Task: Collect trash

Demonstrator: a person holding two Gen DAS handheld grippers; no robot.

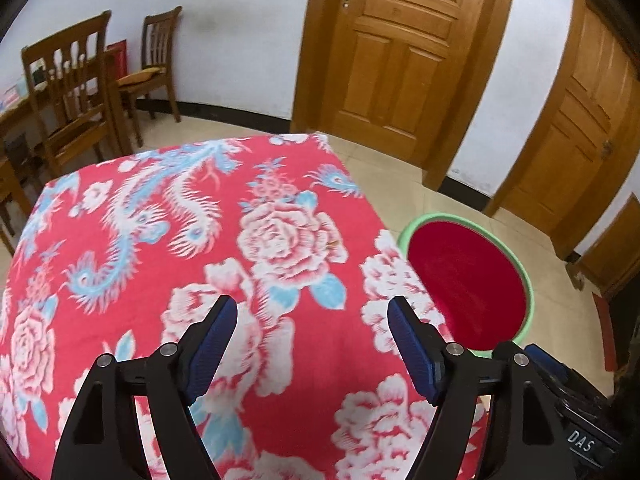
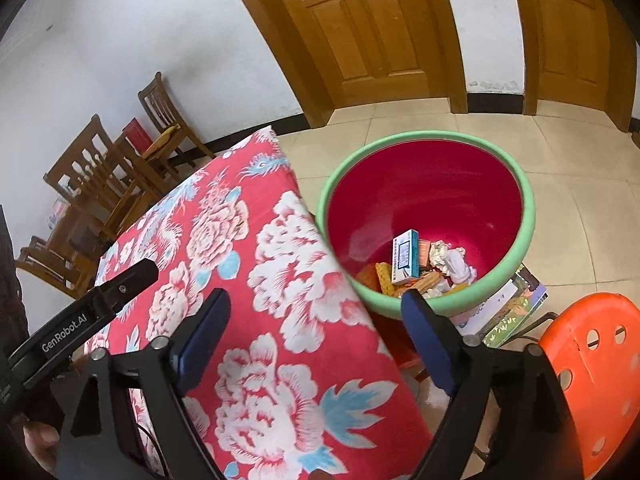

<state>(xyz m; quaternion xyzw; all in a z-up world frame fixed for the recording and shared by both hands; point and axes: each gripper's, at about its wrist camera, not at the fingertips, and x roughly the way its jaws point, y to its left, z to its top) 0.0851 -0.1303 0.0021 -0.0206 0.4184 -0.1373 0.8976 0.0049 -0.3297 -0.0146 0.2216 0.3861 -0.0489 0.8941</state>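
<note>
A red basin with a green rim (image 2: 528, 216) stands beside the table, at its right edge. In it lie a blue and white box (image 2: 406, 256), crumpled white paper (image 2: 452, 260) and orange wrappers (image 2: 384, 278). The table wears a red floral cloth (image 1: 160, 280) with a tiny brown fleck (image 1: 332, 245) on it. My left gripper (image 1: 313, 306) hangs open over the cloth, nothing between its fingers; the basin (image 1: 420, 226) shows to its right. My right gripper (image 2: 316, 298) is open and holds nothing, over the table's edge next to the basin.
Wooden chairs (image 1: 76, 92) and a wooden table stand at the far left by the white wall. Two wooden doors (image 1: 400, 48) close the back. An orange plastic stool (image 2: 592, 368) is at the right, with books (image 2: 504, 312) under the basin. The floor is tiled.
</note>
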